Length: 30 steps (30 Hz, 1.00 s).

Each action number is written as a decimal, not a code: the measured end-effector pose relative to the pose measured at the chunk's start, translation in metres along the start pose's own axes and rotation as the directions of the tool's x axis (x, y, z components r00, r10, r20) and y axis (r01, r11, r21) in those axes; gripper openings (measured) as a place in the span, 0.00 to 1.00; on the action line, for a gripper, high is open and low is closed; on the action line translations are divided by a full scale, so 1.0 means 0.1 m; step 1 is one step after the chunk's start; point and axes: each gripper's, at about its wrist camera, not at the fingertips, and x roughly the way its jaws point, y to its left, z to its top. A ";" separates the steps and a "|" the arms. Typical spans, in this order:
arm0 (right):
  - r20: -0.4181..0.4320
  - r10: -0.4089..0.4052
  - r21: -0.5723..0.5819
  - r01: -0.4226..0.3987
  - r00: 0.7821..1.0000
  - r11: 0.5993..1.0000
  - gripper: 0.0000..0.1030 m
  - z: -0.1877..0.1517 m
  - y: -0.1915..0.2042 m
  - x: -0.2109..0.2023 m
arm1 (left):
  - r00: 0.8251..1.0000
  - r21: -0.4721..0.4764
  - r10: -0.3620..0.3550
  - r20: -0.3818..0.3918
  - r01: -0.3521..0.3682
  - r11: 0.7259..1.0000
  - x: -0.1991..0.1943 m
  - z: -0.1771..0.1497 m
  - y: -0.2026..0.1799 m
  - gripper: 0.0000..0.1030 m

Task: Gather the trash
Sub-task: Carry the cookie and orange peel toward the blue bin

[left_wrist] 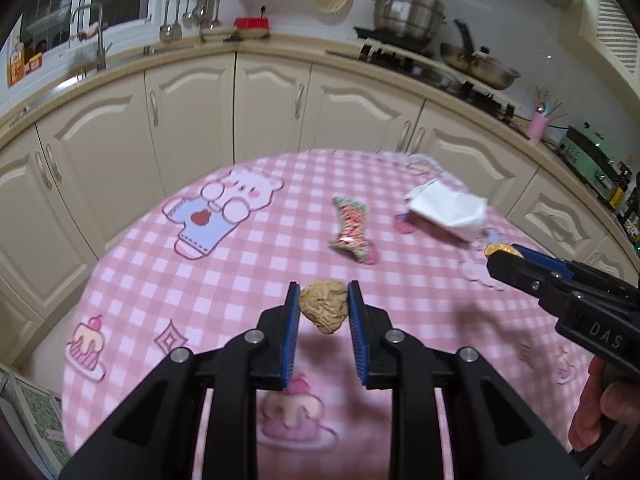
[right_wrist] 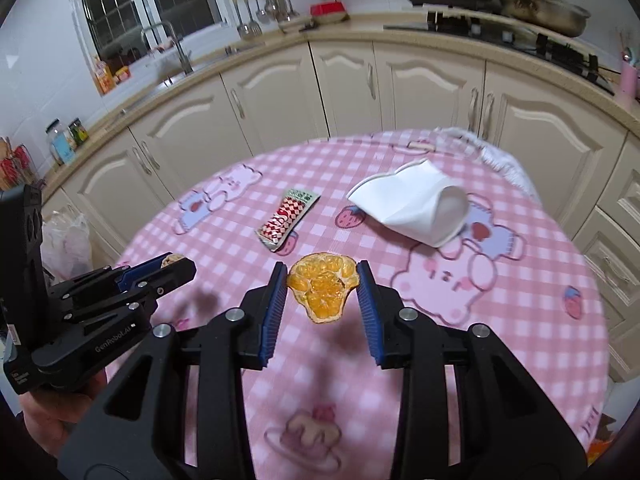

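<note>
- I see the pink checked tablecloth point(right_wrist: 520, 312) under both tools.
- Far right lies a crumpled white paper cup point(right_wrist: 416, 206); left of it, a red snack wrapper point(right_wrist: 287, 218).
- My right gripper point(right_wrist: 322, 286) pinches an orange slice point(right_wrist: 322, 290) — lifted off the cloth.
- My left gripper point(left_wrist: 323, 302) clamps a tan peel scrap point(left_wrist: 322, 306).

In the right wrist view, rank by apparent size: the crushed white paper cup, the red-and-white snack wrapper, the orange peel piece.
1. Crushed white paper cup, clearly largest.
2-3. Red-and-white snack wrapper and orange peel piece look alike; the peel, held in the right gripper, sits nearer the camera, so unranked.
</note>
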 end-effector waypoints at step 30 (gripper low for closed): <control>0.090 -0.386 0.440 0.311 0.918 0.842 0.34 -1.37 -2.61 -2.31 | 0.927 0.457 -0.372 -0.057 0.355 0.815 -0.59 -0.41 -3.20 0.22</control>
